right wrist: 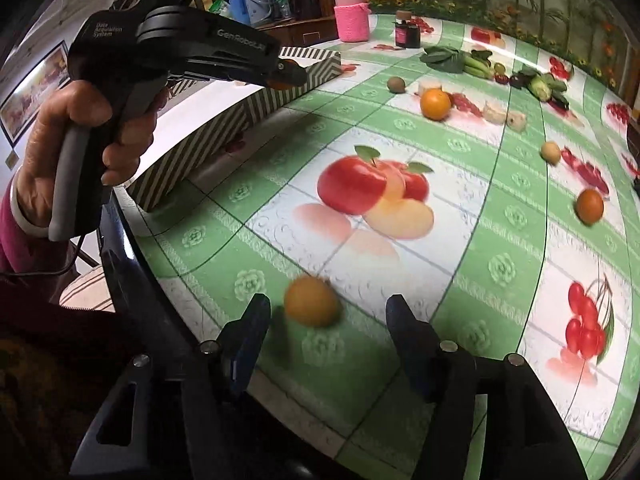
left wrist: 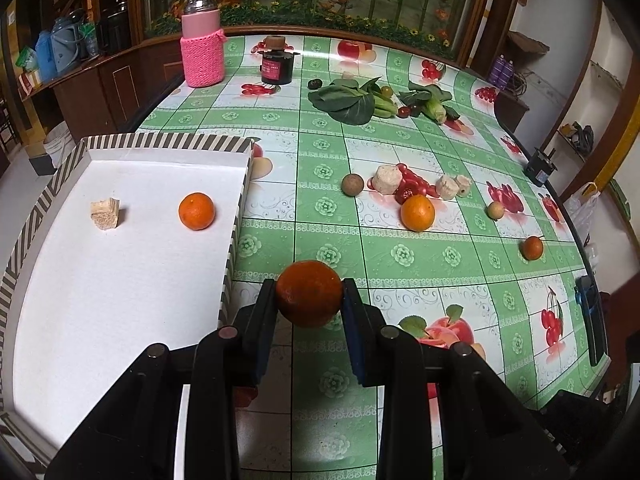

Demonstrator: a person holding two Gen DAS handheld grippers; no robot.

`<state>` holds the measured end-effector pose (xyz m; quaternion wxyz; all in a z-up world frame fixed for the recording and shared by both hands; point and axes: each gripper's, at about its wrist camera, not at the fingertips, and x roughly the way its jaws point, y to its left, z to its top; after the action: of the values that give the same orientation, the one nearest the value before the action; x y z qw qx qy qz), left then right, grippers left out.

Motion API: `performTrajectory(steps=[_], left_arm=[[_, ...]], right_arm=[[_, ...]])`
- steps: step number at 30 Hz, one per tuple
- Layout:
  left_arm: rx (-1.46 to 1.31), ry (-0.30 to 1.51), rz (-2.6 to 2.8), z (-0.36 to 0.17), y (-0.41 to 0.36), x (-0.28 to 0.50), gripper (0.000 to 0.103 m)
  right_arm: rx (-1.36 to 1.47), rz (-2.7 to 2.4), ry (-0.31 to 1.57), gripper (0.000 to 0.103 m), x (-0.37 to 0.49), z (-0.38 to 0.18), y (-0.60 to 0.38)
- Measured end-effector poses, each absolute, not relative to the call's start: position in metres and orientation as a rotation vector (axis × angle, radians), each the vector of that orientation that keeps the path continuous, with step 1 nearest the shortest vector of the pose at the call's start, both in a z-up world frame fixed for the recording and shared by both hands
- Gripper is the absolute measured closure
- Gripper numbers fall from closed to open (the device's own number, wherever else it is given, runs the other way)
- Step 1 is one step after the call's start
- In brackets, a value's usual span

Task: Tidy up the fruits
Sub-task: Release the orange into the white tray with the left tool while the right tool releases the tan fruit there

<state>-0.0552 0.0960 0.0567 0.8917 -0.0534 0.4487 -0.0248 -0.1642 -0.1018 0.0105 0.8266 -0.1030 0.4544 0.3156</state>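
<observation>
One orange (left wrist: 196, 211) sits in the tray (left wrist: 168, 142); my left tongs (left wrist: 309, 294) clamp a second, right tongs (right wrist: 328, 310) gape around a blurred third (right wrist: 312, 301) — several fruits remain on the table (left wrist: 400, 256).

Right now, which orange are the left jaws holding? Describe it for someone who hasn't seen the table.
Start at the striped white tray on the green fruit-print table. Just off its near right corner, the left gripper clamps a dark orange. It is the only orange lifted and gripped.
</observation>
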Motion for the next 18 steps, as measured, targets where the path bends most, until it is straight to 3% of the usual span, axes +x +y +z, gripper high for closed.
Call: performTrajectory(steps=[2,7,8,9,18], left_arm=[[-0.119,0.934,-0.051,0.056,0.096,-0.055,0.074],[-0.112,0.932,-0.054,0.056,0.094,-0.057,0.074],[-0.112,0.932,-0.053,0.056,0.095,-0.057,0.074],[-0.111,0.931,-0.052,0.057,0.095,-0.057,0.074],[-0.12,0.918,-0.05,0.064,0.104,-0.059,0.074]], right_arm=[[-0.216,0.669,0.959,0.055,-0.164,0.011,-0.101],[-0.247,0.692,0.935,0.056,-0.163,0.01,-0.09],[-0.26,0.685,0.924,0.062,-0.164,0.01,-0.089],[-0.265,0.68,0.918,0.076,-0.164,0.009,-0.088],[-0.186,0.691,0.892,0.076,-0.146,0.028,-0.088]])
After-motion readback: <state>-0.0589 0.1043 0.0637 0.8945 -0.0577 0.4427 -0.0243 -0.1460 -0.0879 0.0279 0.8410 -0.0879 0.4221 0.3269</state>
